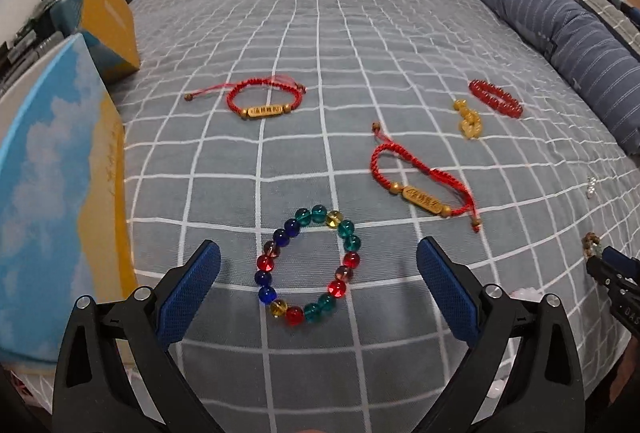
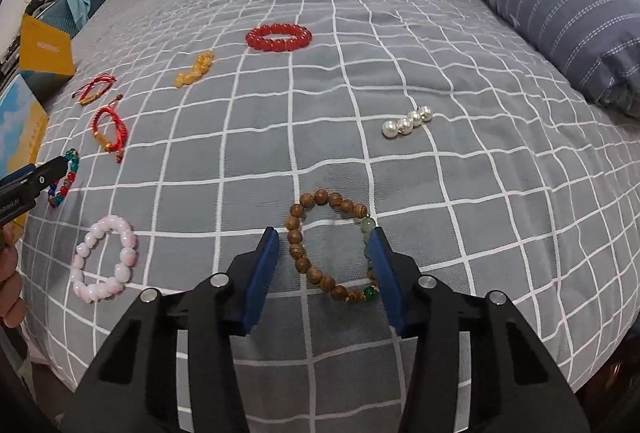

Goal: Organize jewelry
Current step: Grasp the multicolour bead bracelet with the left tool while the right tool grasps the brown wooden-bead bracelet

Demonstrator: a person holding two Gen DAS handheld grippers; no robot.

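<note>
Blue pads of our left gripper (image 1: 318, 285) gape wide around the multicoloured bead bracelet (image 1: 308, 267), untouched; our right gripper (image 2: 324, 265), half open, straddles the wooden bead bracelet (image 2: 332, 245), stretched 12-to-6 at centre.

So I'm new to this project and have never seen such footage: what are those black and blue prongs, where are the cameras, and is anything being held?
The prongs are the fingers of two hand-held grippers, one in each of a person's hands. Each carries a camera looking along its fingers, so you get two views of one checked bedspread.

The left hand-held gripper hangs open around a multicoloured bead bracelet. The right hand-held gripper is open astride a wooden bead bracelet, one finger very near its green beads. Nothing is lifted.

Also lying there: two red cord bracelets, a red bead bracelet, a yellow one, pearls and a pink bracelet.
</note>
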